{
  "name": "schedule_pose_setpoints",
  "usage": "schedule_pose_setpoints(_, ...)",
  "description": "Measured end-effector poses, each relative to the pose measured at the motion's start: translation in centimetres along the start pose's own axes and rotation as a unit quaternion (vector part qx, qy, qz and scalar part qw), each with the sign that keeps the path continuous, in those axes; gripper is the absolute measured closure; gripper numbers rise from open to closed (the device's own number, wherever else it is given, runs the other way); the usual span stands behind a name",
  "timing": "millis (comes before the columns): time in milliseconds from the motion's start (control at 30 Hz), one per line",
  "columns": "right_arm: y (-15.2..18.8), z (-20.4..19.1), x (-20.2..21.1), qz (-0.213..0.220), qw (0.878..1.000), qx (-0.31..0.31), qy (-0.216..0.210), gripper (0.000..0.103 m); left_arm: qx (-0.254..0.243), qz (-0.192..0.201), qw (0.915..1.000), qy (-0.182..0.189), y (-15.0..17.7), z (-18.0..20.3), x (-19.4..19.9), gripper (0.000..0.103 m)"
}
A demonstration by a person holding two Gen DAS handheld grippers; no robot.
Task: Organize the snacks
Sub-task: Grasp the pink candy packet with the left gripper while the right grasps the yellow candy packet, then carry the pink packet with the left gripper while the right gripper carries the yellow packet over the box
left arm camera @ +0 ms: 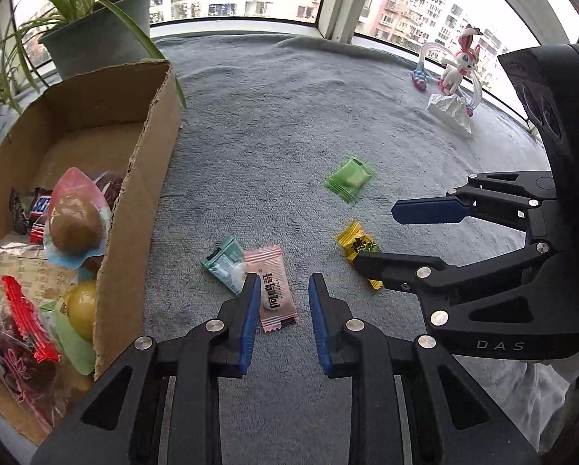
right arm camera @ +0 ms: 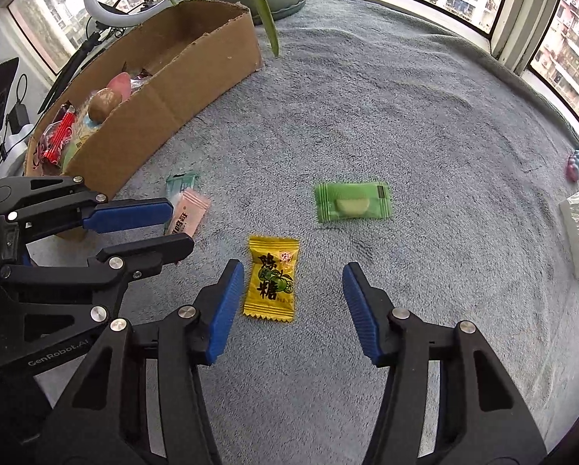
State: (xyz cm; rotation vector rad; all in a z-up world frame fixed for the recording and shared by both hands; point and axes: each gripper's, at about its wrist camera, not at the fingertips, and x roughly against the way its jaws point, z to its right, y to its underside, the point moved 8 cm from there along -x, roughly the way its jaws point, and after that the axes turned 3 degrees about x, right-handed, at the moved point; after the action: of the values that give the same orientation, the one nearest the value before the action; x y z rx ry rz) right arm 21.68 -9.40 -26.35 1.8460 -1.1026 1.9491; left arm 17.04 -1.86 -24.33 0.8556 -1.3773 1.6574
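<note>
My right claw [right arm camera: 293, 306] is open over the yellow candy [right arm camera: 272, 279], long axis pointing away; my left claw [left arm camera: 283, 314], open, straddles the pink candy [left arm camera: 275, 290].

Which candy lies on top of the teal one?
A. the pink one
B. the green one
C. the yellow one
A: the pink candy overlaps the edge of the teal candy, while the green candy and the yellow candy each lie alone on the blanket.
</note>
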Motion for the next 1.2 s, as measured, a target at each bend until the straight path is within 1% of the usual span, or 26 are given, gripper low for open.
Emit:
schedule_pose_setpoints(267,-0.1,-0.2,-0.9,-0.007,1.000,0.013,0.003,0.047,-0.005,-0.006,1.0000,-0.005,0.0,-0.3,-0.3,0.079)
schedule_pose_setpoints(300,-0.1,-0.2,-0.9,-0.008,1.000,0.016,0.006,0.048,-0.008,-0.006,0.9999,-0.005,-0.1,-0.1,-0.4,0.080)
schedule_pose_setpoints(333,-0.1,-0.3,-1.0,-0.009,1.000,0.021,0.010,0.050,-0.009,-0.007,0.9999,-0.003,-0.1,0.0,-0.4,0.082)
schedule_pose_setpoints(400,0.0,-0.4,-1.1,-0.011,0.999,0.030,0.015,0.050,-0.016,-0.009,0.9998,-0.003,0.0,0.3,-0.6,0.083)
schedule_pose_setpoints(467,0.1,-0.3,-1.0,-0.013,0.999,0.034,0.023,0.055,-0.025,-0.011,0.9996,-0.002,0.1,0.6,-0.7,0.083)
schedule_pose_setpoints(500,0.1,-0.2,-1.0,-0.014,0.999,0.035,0.028,0.059,-0.030,-0.012,0.9995,-0.002,0.2,0.7,-0.8,0.083)
schedule_pose_setpoints(533,0.1,-0.2,-1.0,-0.015,0.999,0.035,0.030,0.061,-0.034,-0.022,0.9992,0.001,0.5,0.8,-1.0,0.083)
schedule_pose_setpoints(600,0.1,0.0,-0.9,-0.014,0.999,0.035,0.030,0.063,-0.051,-0.017,0.9985,-0.006,1.1,1.0,-1.0,0.083)
schedule_pose_setpoints(667,0.1,0.1,-0.9,-0.014,0.999,0.036,0.035,0.067,-0.066,-0.014,0.9976,-0.013,1.2,1.3,-1.0,0.083)
schedule_pose_setpoints(700,0.1,0.2,-0.8,-0.014,0.999,0.037,0.038,0.071,-0.067,-0.014,0.9976,-0.013,1.2,1.3,-1.0,0.085)
schedule_pose_setpoints(733,0.2,0.3,-0.8,-0.014,0.998,0.036,0.039,0.076,-0.068,-0.013,0.9975,-0.014,1.2,1.3,-1.0,0.091)
schedule_pose_setpoints(767,0.2,0.4,-0.7,-0.014,0.999,0.034,0.037,0.077,-0.068,-0.015,0.9975,-0.013,1.2,1.3,-1.1,0.093)
schedule_pose_setpoints(933,0.5,0.6,-0.5,-0.012,0.999,0.025,0.034,0.078,-0.068,-0.012,0.9976,-0.009,1.4,1.3,-1.0,0.098)
schedule_pose_setpoints(1200,0.7,0.5,0.6,0.002,0.999,0.012,0.029,0.078,-0.034,-0.001,0.9994,0.010,1.0,0.4,-0.4,0.099)
